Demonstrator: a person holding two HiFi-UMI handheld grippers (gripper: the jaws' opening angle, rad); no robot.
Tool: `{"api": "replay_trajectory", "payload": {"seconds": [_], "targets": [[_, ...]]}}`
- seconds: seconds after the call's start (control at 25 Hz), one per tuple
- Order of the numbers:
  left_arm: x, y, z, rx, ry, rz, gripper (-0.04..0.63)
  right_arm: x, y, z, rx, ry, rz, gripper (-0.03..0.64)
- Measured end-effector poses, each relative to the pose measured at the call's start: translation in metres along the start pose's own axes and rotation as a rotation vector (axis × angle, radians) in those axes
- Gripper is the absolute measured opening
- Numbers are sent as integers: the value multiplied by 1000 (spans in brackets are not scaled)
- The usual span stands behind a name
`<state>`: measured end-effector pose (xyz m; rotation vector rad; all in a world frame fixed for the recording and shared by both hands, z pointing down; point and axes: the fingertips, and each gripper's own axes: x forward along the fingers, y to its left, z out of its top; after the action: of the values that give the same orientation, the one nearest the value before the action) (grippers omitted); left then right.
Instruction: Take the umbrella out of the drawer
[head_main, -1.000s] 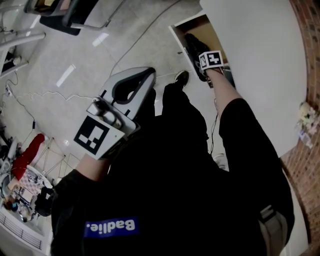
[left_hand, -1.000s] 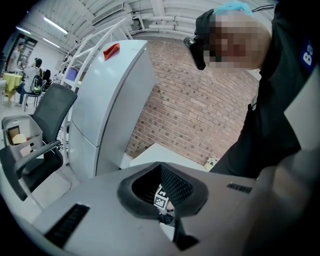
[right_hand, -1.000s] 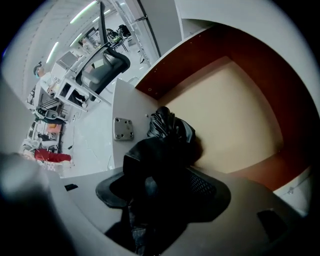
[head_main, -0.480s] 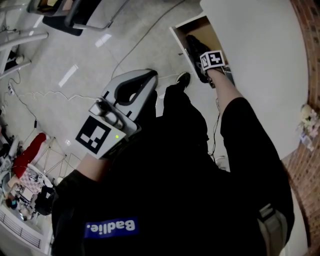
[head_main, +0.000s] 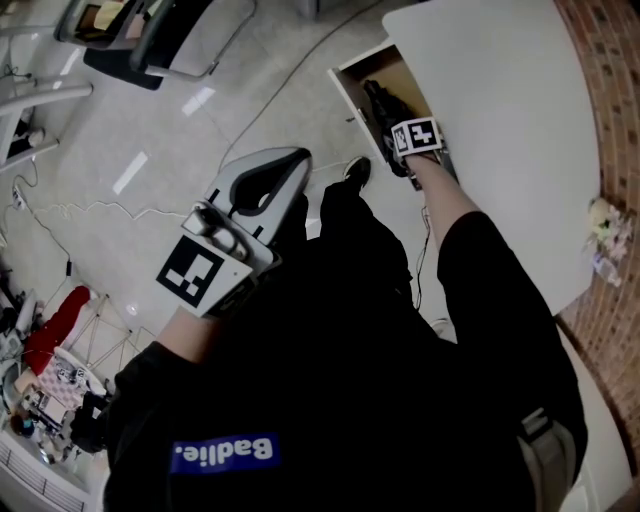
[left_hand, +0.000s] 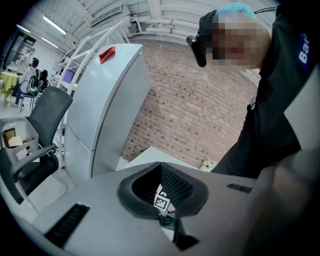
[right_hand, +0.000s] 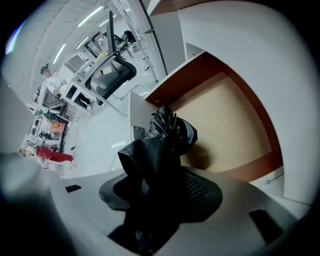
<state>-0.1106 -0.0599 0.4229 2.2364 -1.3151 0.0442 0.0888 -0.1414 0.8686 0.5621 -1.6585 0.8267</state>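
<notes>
**Black umbrella gripped and coming clear of the drawer**

Working below the wide white surface (head_main: 500, 110), over the open drawer (head_main: 349, 84) with its tan bottom and brown walls. Lifting the folded black umbrella (right_hand: 167, 132) from that drawer: hanging just above the bottom, throwing a shadow on it, not yet past the rim. Lying directly ahead of the right hand-held gripper (right_hand: 160, 192), long axis running almost along the pointing line, steeply down and away, bunched fabric end farthest out and leaning toward the drawer's front wall. Judging from that, needing mostly a straight pull upward, keeping the dangling end off the front wall. Closing the jaws of the right hand-held gripper at this moment, fairly wide apart, with the thick roll of fabric filling the gap and the pads pressing on it. Holding the left hand-held gripper (head_main: 298, 165) well apart from the drawer over the room's floor, roughly level, much farther from the umbrella than the right; jaws parted with nothing between, only a glimpse of the right one's marker cube (left_hand: 161, 202) through the gap.
</notes>
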Motion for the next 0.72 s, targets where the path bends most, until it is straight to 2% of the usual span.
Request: {"api": "replay_trajectory", "payload": {"seconds": [0.72], "targets": [[-16,-39,53,50,-89,-149,-3,-166,77,21,-31,-265,107,232]]}}
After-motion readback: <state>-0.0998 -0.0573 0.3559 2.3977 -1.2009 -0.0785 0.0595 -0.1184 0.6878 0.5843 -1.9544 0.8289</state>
